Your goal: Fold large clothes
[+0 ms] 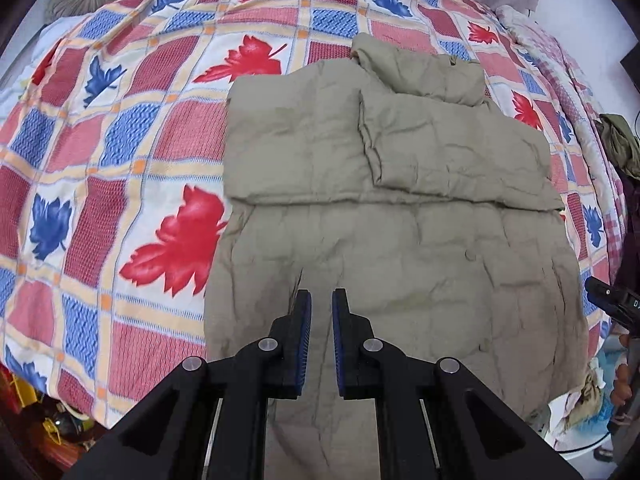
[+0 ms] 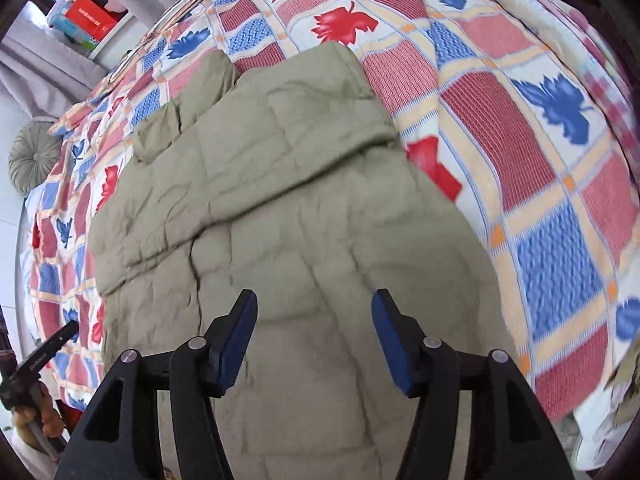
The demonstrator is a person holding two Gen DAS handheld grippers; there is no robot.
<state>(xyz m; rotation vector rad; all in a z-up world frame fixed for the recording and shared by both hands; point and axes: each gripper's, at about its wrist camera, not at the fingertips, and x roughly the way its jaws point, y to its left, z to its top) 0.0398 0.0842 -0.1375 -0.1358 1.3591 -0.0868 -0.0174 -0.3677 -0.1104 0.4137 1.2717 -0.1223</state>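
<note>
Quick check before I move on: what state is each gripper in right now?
Left gripper: jaws nearly together with a narrow gap, holding nothing, above the khaki jacket.
Right gripper: wide open, empty, above the same jacket.

Khaki quilted puffer jacket (image 1: 360,248), creased, lies flat on the bed, partly folded. Both sleeves are folded in across the upper body: one sleeve (image 1: 452,152) lies on top, cuff edge near the middle, the other layer under it ends in a straight fold line across the jacket. Collar (image 1: 420,68) bunched at the far end. Lower body spread out, hem nearest the cameras.
</note>
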